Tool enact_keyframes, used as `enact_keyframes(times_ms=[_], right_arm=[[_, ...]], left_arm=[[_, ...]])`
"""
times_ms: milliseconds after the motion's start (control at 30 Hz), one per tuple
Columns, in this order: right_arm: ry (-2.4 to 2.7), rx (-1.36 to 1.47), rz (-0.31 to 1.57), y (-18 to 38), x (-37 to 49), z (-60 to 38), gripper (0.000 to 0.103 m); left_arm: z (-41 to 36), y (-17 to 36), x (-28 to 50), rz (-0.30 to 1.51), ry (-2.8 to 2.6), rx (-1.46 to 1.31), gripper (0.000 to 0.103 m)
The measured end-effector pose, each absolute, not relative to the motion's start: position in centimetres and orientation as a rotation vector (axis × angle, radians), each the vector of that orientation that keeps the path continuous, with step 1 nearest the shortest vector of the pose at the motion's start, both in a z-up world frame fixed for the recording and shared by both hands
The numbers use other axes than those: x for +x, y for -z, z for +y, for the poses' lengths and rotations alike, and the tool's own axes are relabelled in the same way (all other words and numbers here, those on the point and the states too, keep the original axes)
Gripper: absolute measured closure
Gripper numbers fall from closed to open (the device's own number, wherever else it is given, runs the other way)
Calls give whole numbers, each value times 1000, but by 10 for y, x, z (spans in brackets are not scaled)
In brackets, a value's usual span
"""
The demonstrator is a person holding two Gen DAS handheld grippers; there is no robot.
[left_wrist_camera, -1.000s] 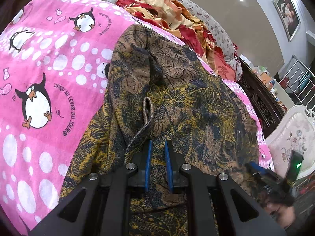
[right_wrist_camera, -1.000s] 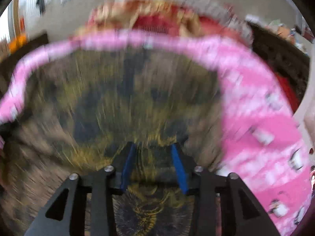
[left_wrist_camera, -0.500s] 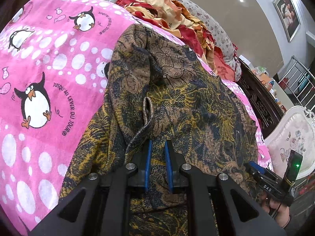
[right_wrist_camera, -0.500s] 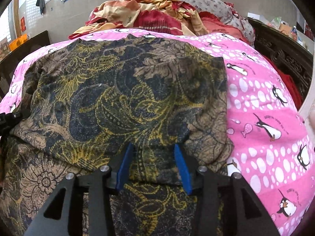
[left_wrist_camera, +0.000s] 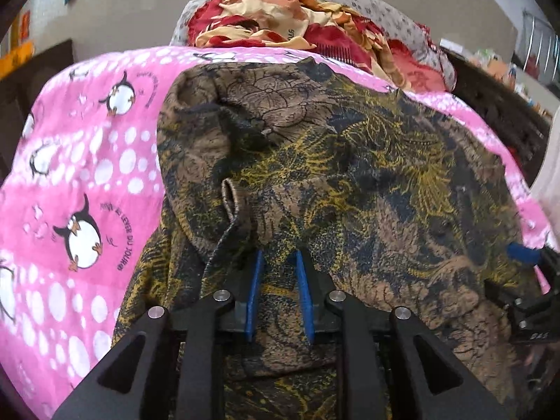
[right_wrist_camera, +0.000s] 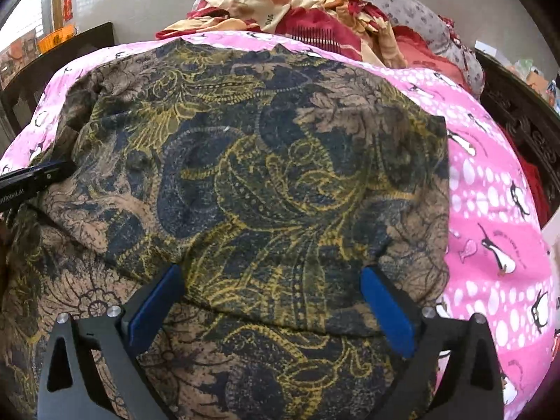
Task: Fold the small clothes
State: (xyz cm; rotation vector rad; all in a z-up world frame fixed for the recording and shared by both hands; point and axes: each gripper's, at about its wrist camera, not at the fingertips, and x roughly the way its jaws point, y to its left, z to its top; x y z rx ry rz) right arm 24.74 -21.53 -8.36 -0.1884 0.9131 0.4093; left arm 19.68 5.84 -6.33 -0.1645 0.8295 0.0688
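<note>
We locate the garment (right_wrist_camera: 266,189), a brown, navy and yellow patterned piece, spread over the pink penguin blanket (right_wrist_camera: 490,210), with a folded layer whose near edge lies between and just ahead of the right jaws. In the left wrist view the same garment (left_wrist_camera: 350,182) bunches into a ridge with a hem loop just ahead and to the left of the left jaws. The left gripper (left_wrist_camera: 278,297) has its jaws pressed close on a pleat of the garment, which passes between the 2 blue pads. The right gripper (right_wrist_camera: 273,308) is opening: its jaws stand spread wide, and the cloth lies beneath them without pad contact. We judge 3 risks. First, the fold released on the right may slide or spring back, since nothing pins it. Second, if the left gripper pulls while clamped, it may drag the layers sideways and skew the fold. Third, the spread right fingertips may snag the top layer on withdrawal. Compared with the frame 1 second earlier, the right jaws were narrow around the cloth and that view was motion-blurred; they now stand wide. The left grip is unchanged, but its view has swung, placing the pile of red and yellow bedding (left_wrist_camera: 297,24) directly beyond the jaws.
</note>
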Motion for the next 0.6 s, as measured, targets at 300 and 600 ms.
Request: enact_keyframes(times_ms=[300,600], right_arm=[[-431,-146,923,84,250,-221,0],[-436,-142,927,85,252,-222,0]], left_arm=[[59,62,196,833,-32,-179,91],[57,63,200,831,-18,-180,86]])
